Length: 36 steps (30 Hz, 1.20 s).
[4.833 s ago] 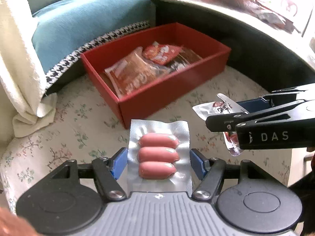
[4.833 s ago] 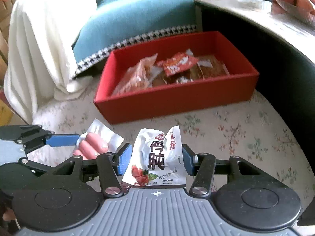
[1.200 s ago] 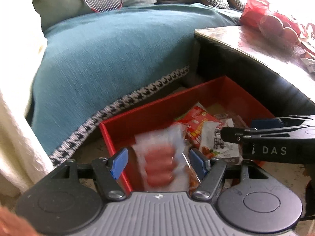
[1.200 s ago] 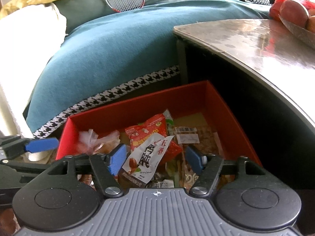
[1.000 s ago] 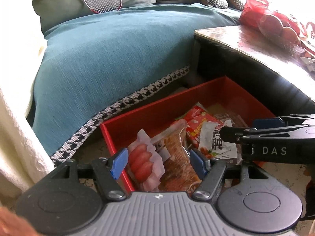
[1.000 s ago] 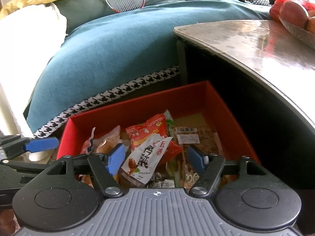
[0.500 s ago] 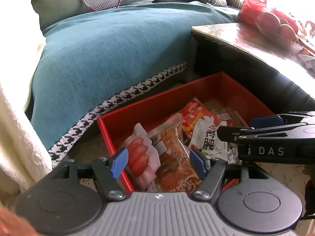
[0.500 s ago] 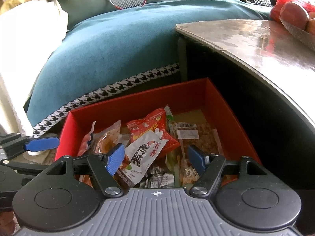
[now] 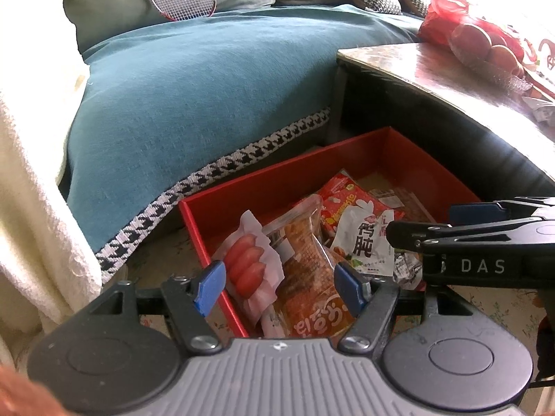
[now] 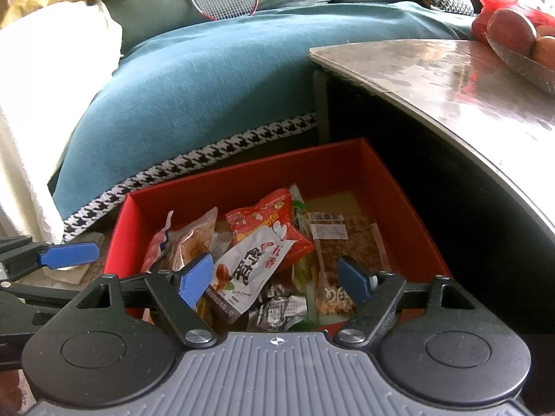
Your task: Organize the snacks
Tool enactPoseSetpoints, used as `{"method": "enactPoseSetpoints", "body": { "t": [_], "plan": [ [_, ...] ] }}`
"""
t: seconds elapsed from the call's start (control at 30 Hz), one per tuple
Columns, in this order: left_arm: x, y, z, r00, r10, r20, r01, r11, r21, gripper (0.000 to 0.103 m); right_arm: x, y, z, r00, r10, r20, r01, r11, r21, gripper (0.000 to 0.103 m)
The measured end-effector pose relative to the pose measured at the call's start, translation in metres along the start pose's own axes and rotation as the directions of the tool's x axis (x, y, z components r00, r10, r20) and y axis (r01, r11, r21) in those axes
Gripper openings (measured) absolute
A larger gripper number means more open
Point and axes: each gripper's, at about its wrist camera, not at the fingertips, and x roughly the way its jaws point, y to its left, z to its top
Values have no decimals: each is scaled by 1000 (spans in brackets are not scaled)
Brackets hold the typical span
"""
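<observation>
two grippers hover over a red box (image 10: 242,180) of snacks beside a blue sofa (image 10: 208,79). the left gripper (image 9: 277,286) stands spread, empty; the sausage pack (image 9: 248,263) lies in the box at its 11 o'clock. the right gripper (image 10: 275,279) has just been opening, its jaws clear of the white packet (image 10: 249,270) lying loose below them.

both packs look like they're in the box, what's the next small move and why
Probably lift both grippers back out. The sausage pack and white pouch lie loose in the red box; the left gripper and right gripper stand open, the right's jaws having just widened.
</observation>
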Motion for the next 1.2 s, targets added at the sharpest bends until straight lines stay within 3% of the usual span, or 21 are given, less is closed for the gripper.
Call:
{"method": "enactPoseSetpoints", "body": {
  "t": [0.3,1.2],
  "plan": [
    [-10,1,-6,1000,8,6,-8,1000,-10,63,-17,0,-14,999,-37,2,37,999,8,86],
    [-65,0,-61,1000,21,20,-20,999,-39,69,-84,29,-75,999,17,33,-19,998,65,88]
  ]
}}
